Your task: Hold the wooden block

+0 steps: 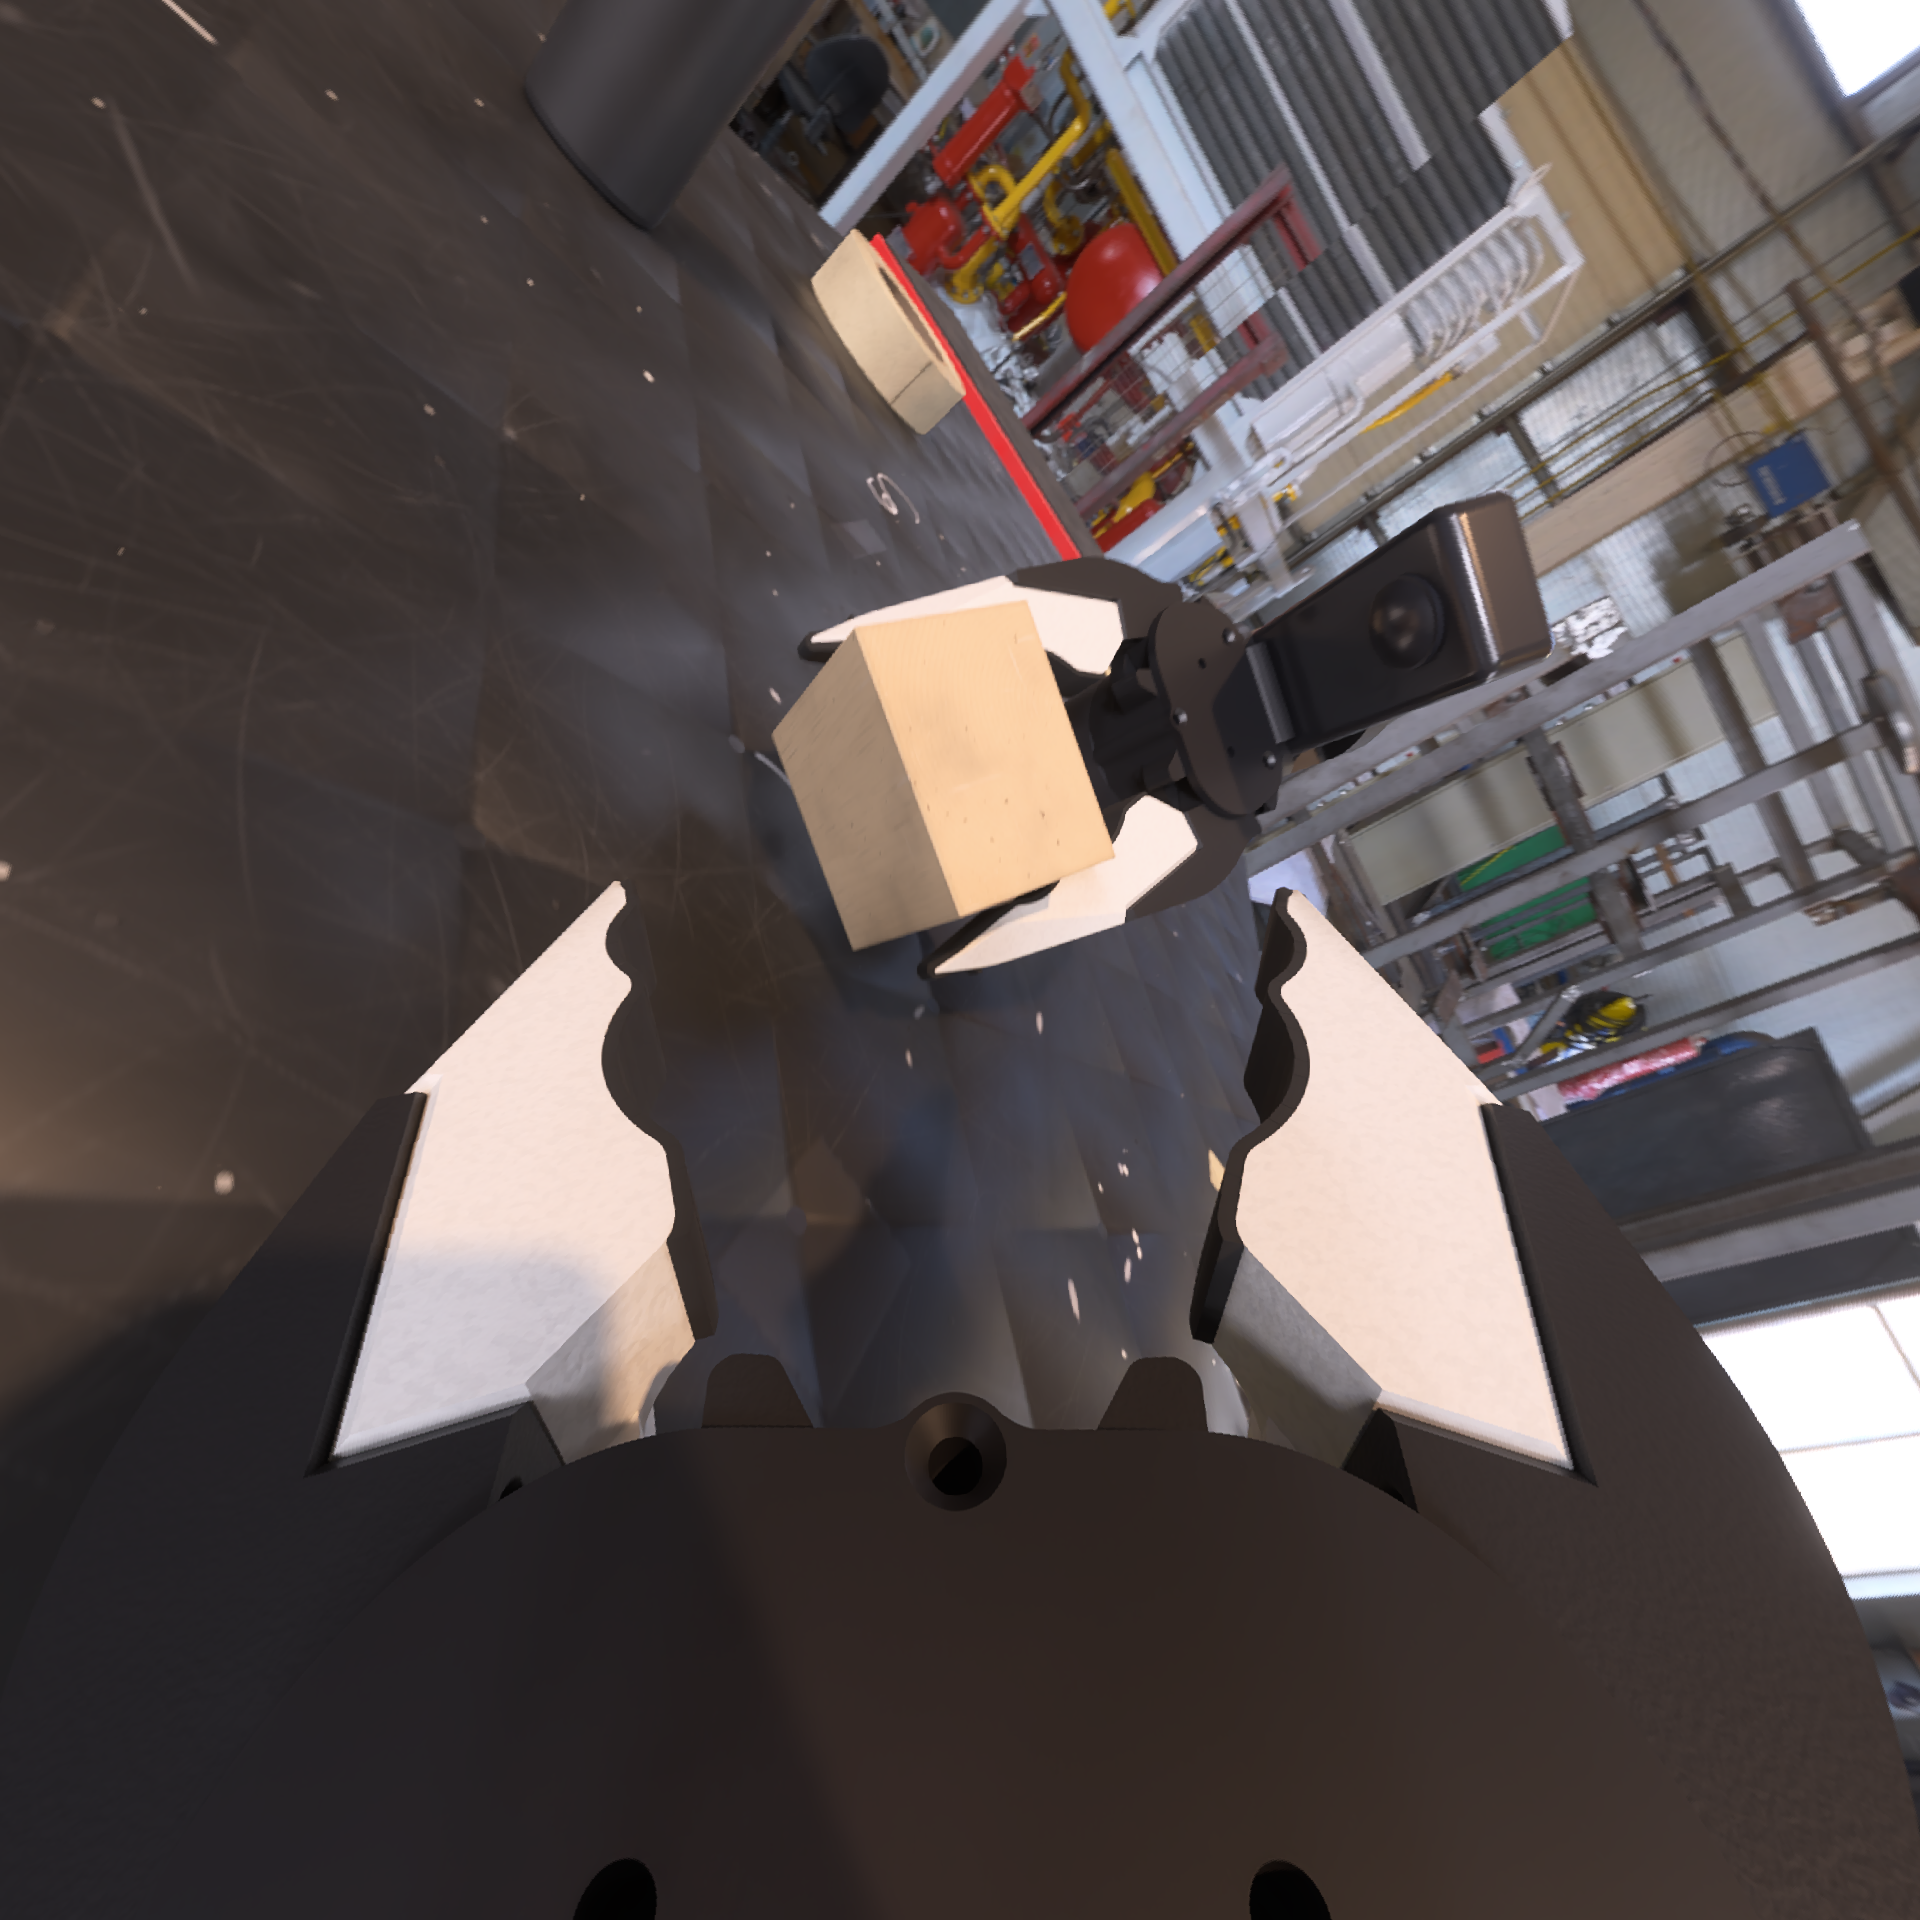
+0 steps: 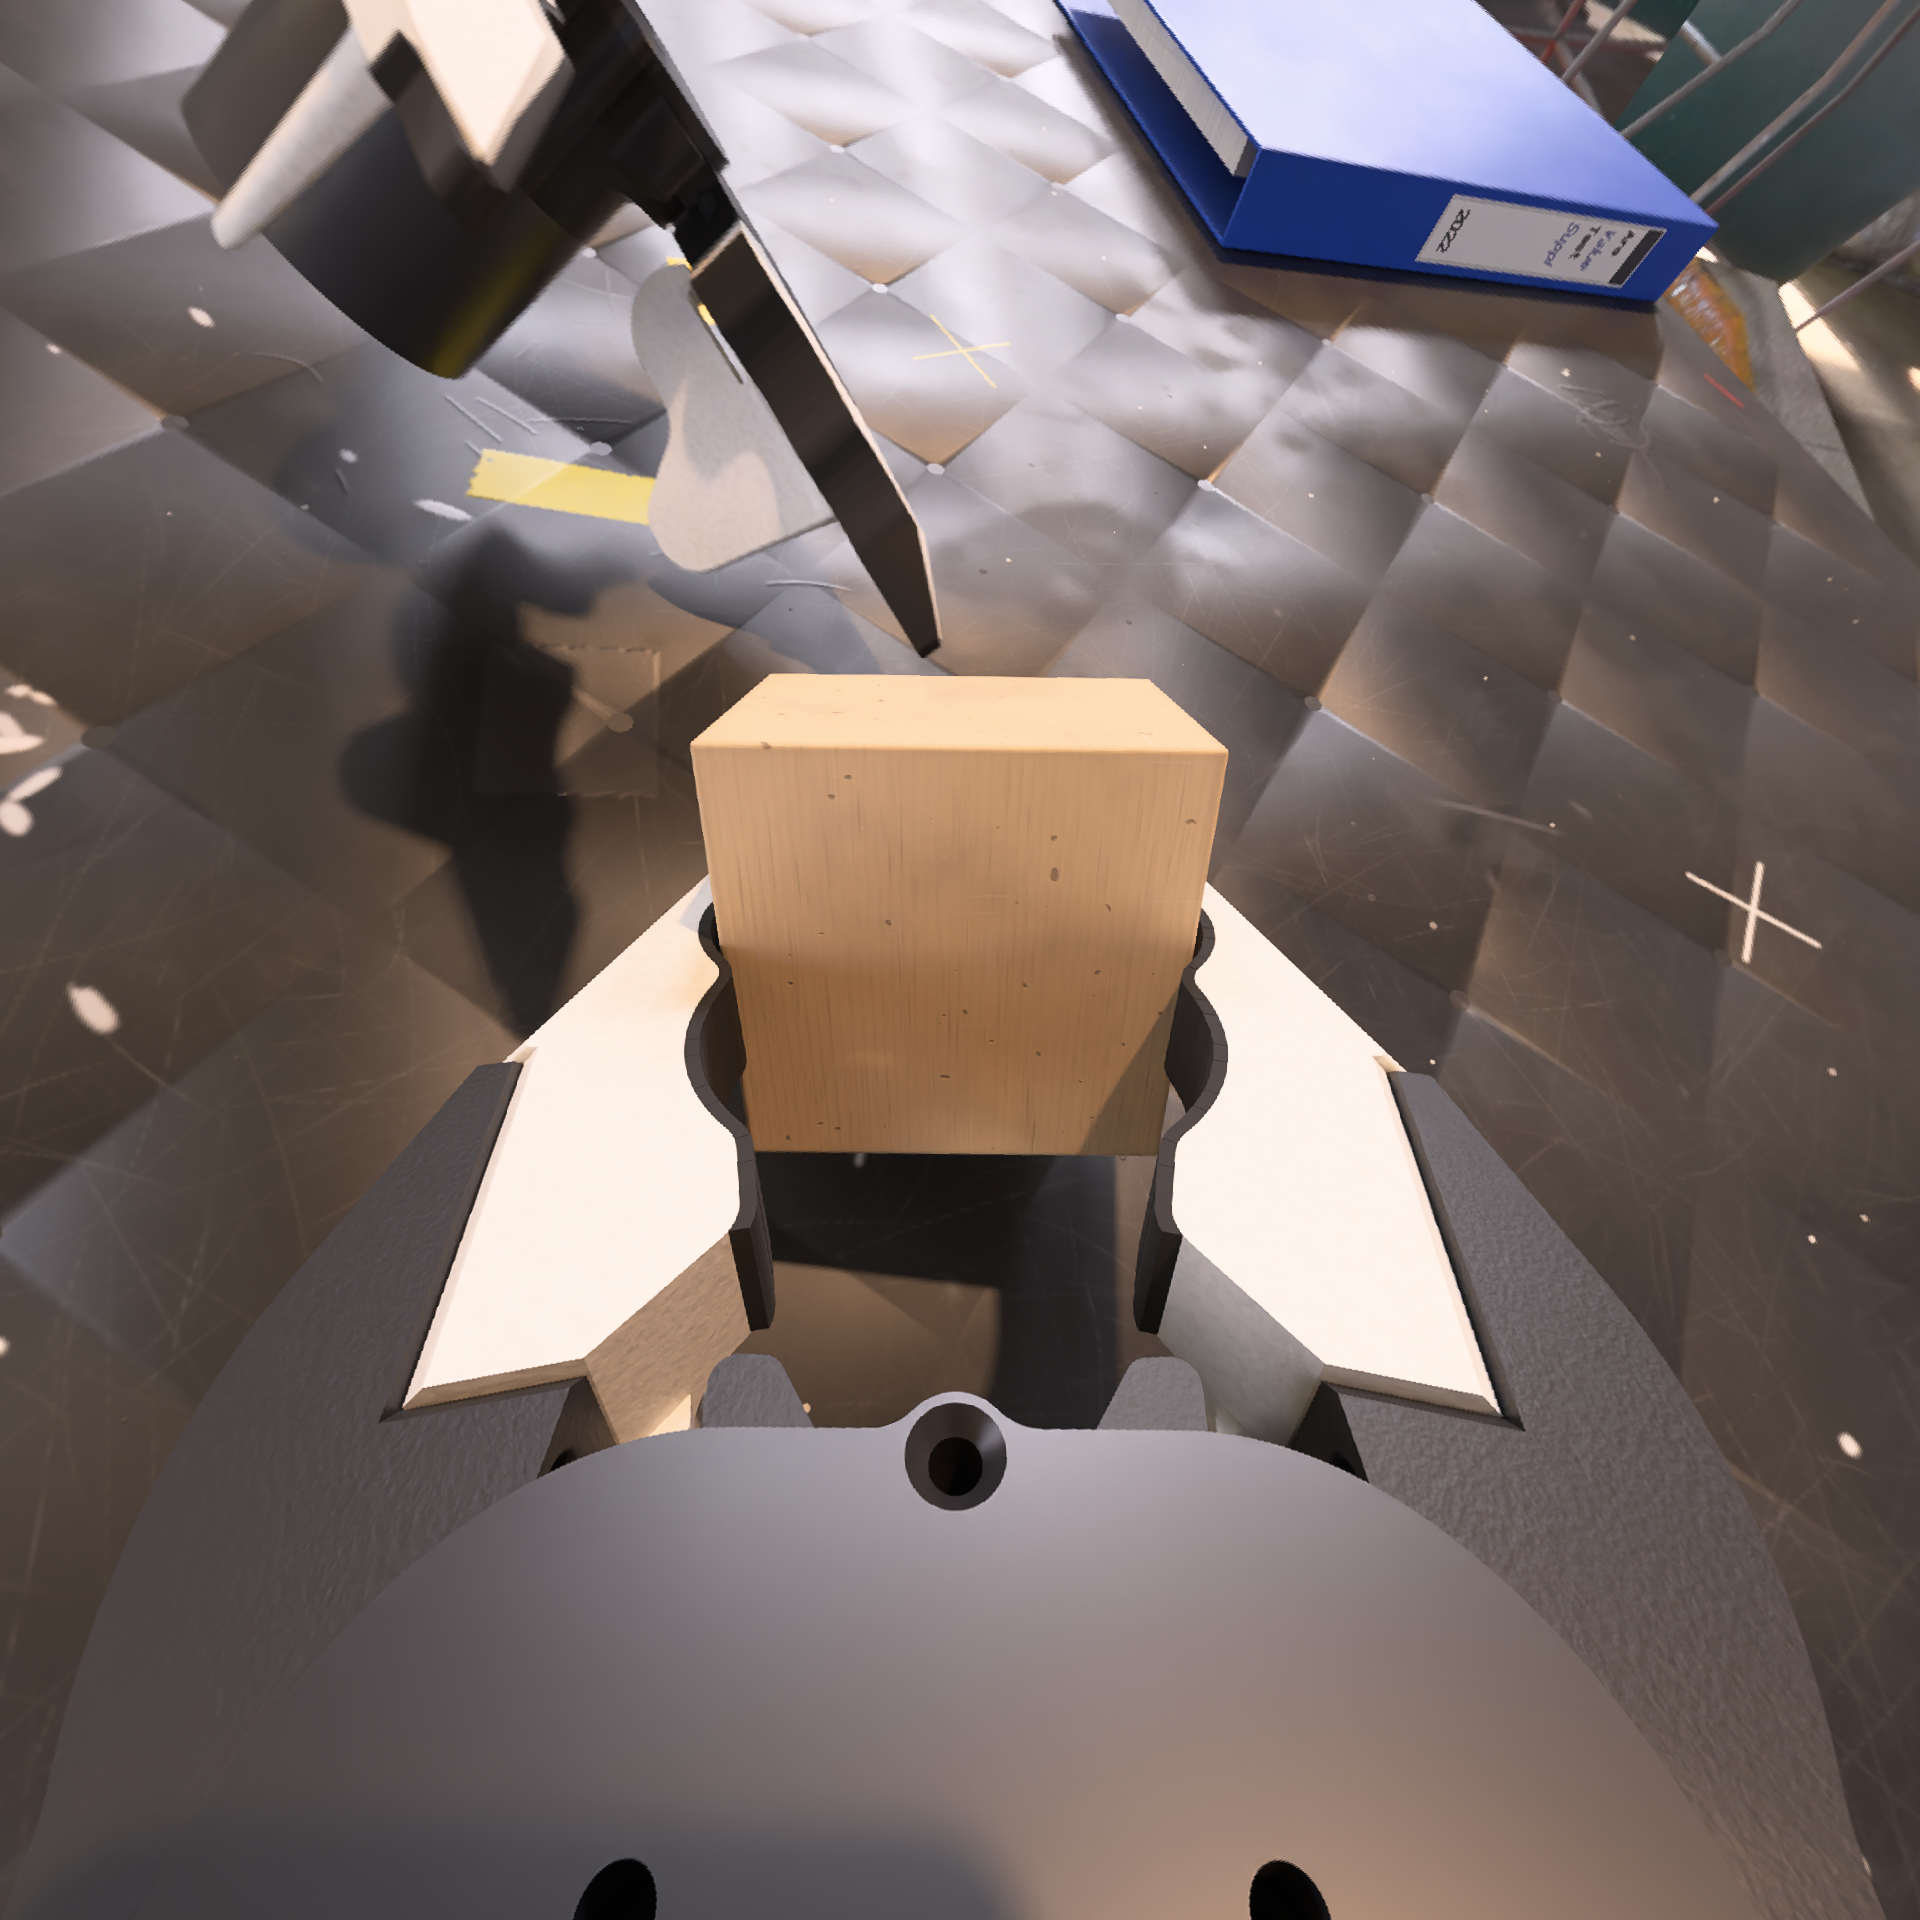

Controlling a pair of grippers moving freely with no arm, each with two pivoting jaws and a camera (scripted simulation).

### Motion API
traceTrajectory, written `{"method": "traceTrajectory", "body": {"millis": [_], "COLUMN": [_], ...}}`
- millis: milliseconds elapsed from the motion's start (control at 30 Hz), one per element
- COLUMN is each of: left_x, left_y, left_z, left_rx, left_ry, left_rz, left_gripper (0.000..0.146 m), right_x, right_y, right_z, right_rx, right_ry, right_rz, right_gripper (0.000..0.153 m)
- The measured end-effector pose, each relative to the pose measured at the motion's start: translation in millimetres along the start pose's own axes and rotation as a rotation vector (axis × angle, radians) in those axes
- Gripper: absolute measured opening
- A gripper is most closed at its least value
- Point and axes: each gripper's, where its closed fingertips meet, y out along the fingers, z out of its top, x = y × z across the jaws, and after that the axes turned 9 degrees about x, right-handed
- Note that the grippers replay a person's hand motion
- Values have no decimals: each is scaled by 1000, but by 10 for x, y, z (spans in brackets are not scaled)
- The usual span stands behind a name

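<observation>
The wooden block (image 2: 956,831) is a pale cube held between the white pads of my right gripper (image 2: 956,909), which is shut on its two side faces. It casts a shadow on the metal table (image 2: 1455,727) below. In the left wrist view the block (image 1: 935,769) sits in the right gripper (image 1: 871,805) just ahead of my left gripper (image 1: 953,894), which is open and empty, its tips a short way from the block. The left gripper (image 2: 582,416) also shows at the upper left of the right wrist view, one finger (image 2: 873,520) pointing at the block's far top edge.
A blue binder (image 2: 1403,135) lies at the far right, beside a wire basket (image 2: 1808,135). Yellow tape (image 2: 561,483) marks the table. A wooden piece with a round hole (image 1: 888,332) lies near the table's red edge (image 1: 987,416). A dark cylinder (image 1: 623,94) stands farther off.
</observation>
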Motion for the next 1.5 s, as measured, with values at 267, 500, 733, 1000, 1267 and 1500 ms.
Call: {"method": "traceTrajectory", "body": {"millis": [267,500,733,1000,1267,1500], "left_x": [-40,-118,-98,-96,-191,-220], "left_y": [-13,33,42,18,119,285], "left_z": [-224,-272,-371,-349,-384,-382], "left_rx": [-48,-93,-172,-124,-229,-282], "left_ry": [73,150,88,77,37,-13], "left_rz": [99,164,161,163,180,141], "left_gripper": [113,92,88,84,63,52], "right_x": [-51,-95,-118,-146,-146,-59], "right_y": [12,-31,-56,-91,-184,-334], "right_z": [29,45,45,95,53,18], "right_rx": [-7,6,12,20,-47,-113], "right_ry": [-133,-272,-317,-389,-527,-598], "right_rz": [-20,-38,-33,-36,-63,-80], "right_gripper": [83,83,82,82,82,81]}}
